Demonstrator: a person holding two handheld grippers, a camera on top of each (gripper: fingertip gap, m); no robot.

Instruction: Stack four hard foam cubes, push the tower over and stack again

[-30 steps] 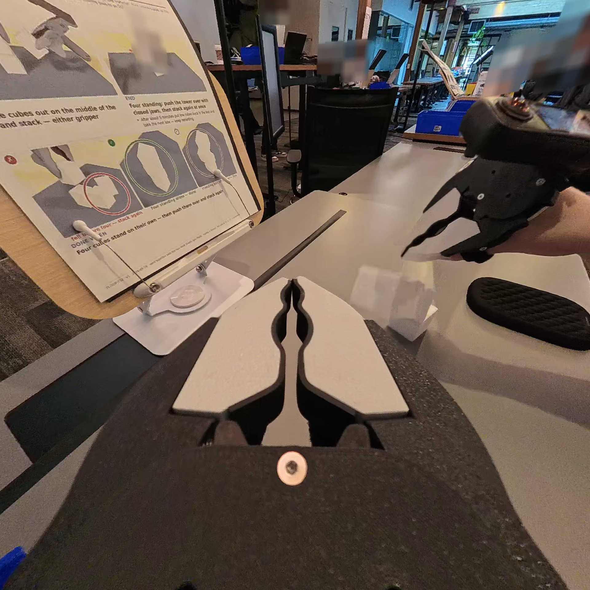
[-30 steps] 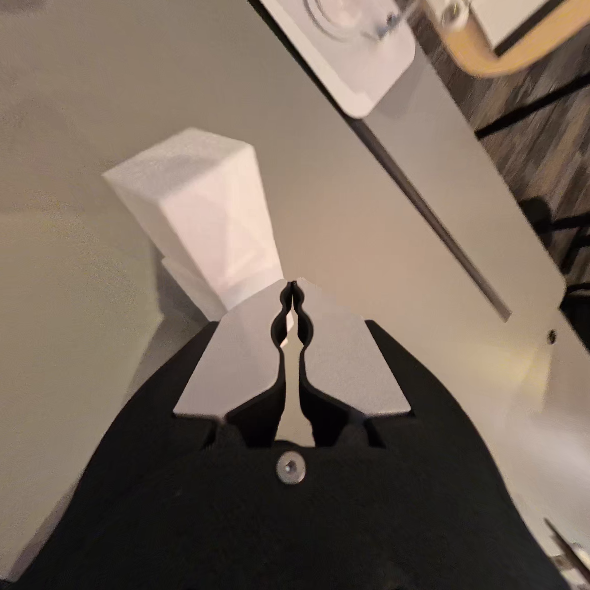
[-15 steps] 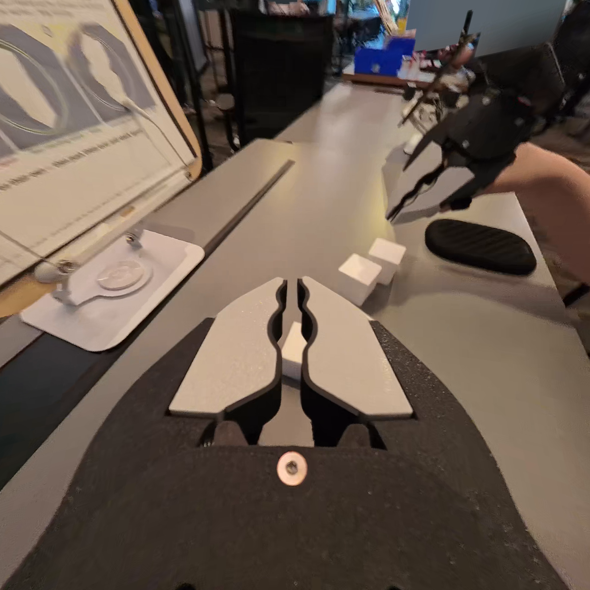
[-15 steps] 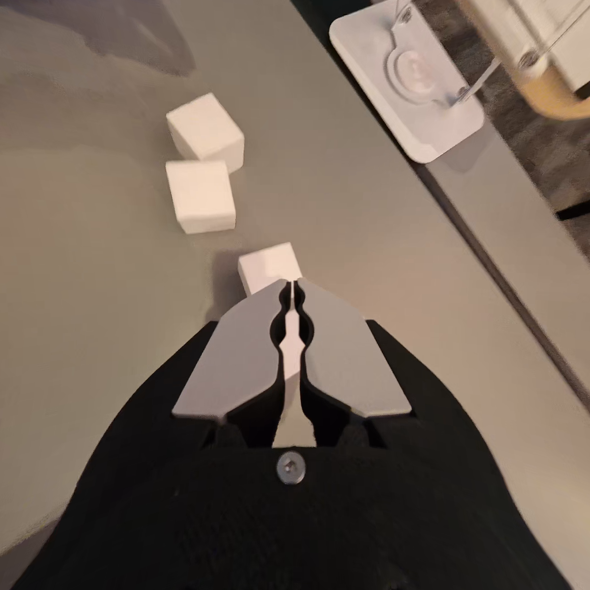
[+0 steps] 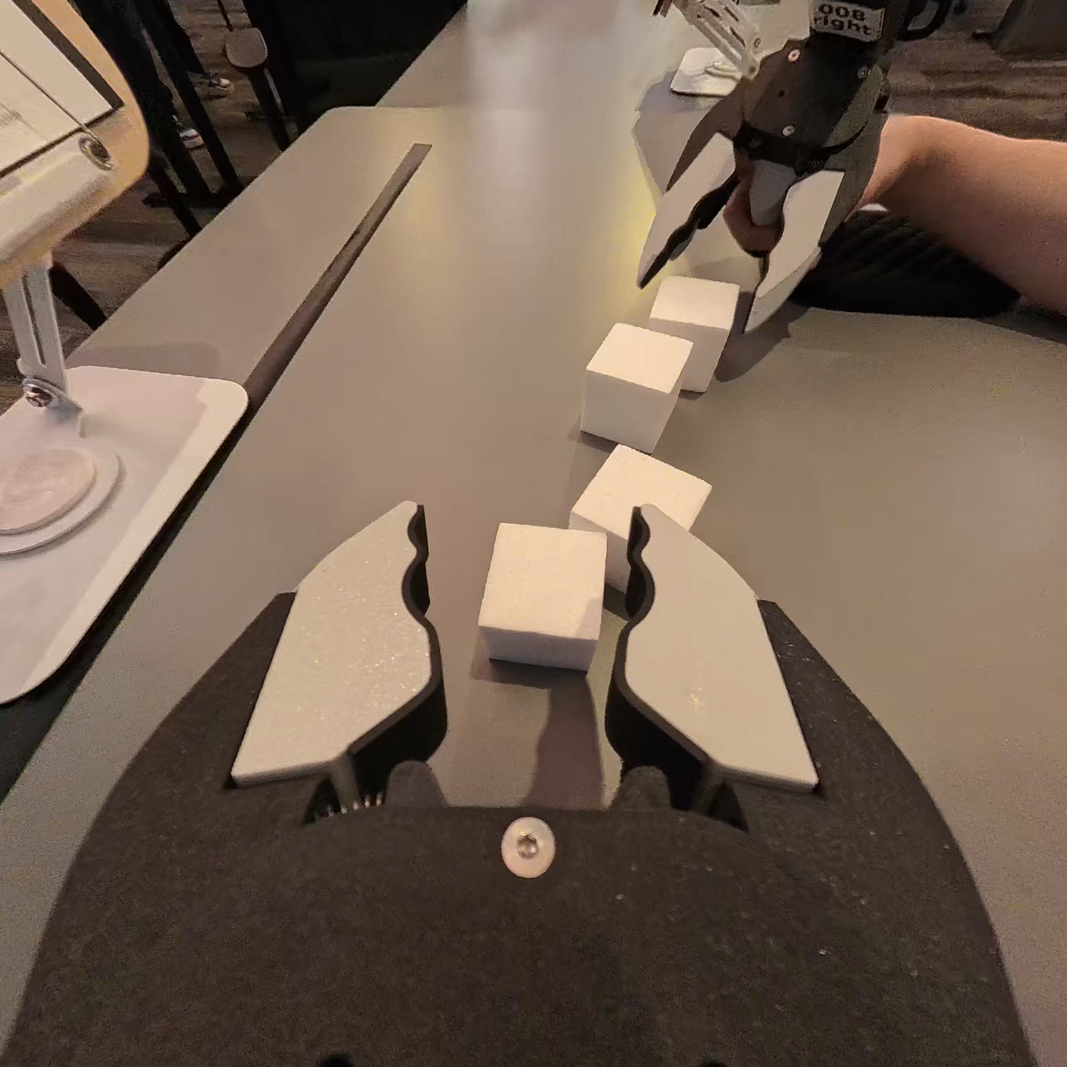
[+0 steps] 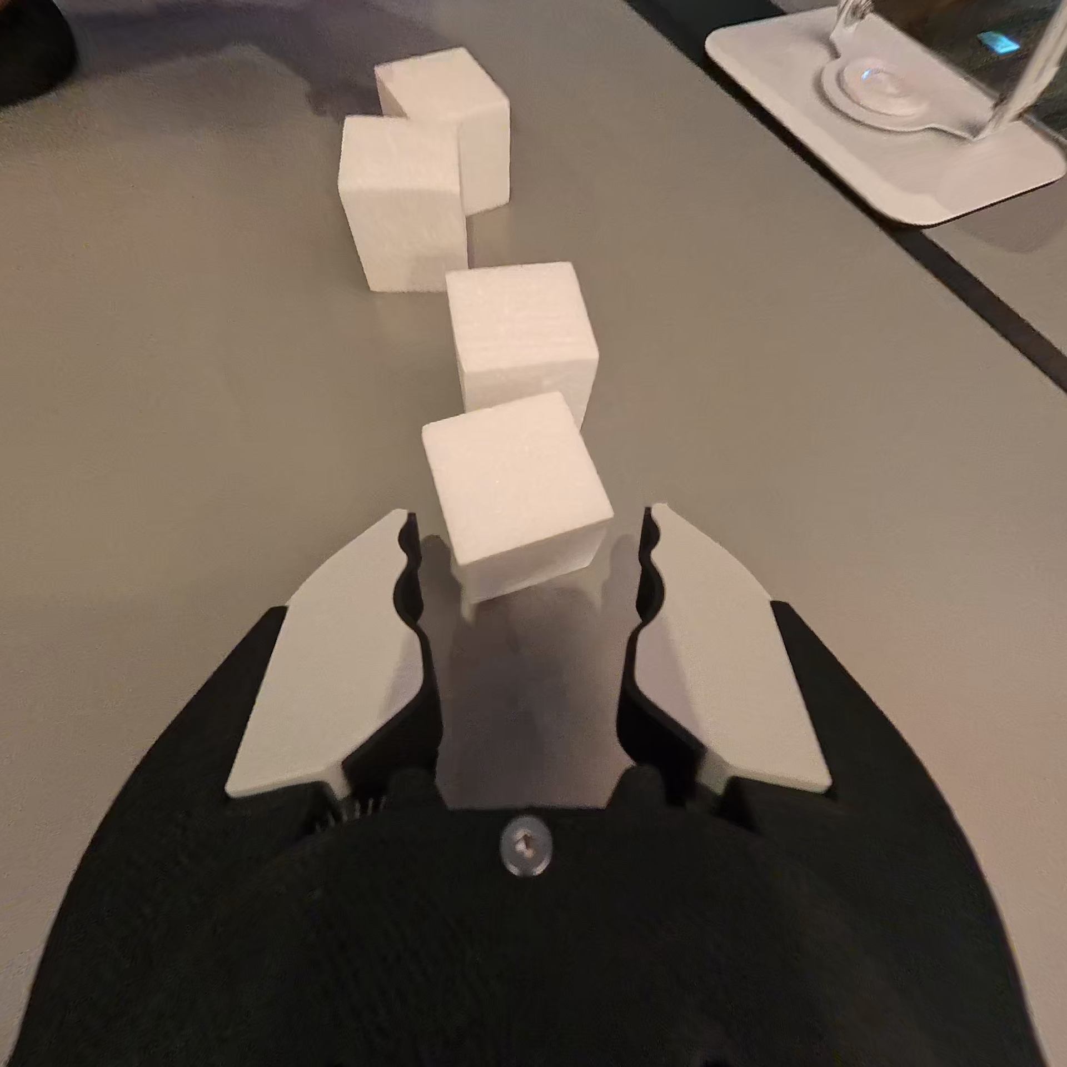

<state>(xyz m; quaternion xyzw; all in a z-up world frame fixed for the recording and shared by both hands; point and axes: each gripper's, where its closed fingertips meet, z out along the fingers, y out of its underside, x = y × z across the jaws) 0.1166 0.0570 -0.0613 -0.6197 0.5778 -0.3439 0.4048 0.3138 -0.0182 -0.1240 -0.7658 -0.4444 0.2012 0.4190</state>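
Four foam cubes (image 5: 543, 594) are lying toppled mid-surface (image 5: 462, 288); left gripper (image 5: 528, 557) and right gripper (image 6: 530, 540) are gaping empty, each needing square alignment before closing.

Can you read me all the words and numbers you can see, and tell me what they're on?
White label on the right gripper: a number and a word, clear to see, but I don't read writing out.
Sheet on the stand: only a corner shows, and it is too blurred to read.
Blue speck behind the stand's base: too small to tell.
Cubes: no writing.
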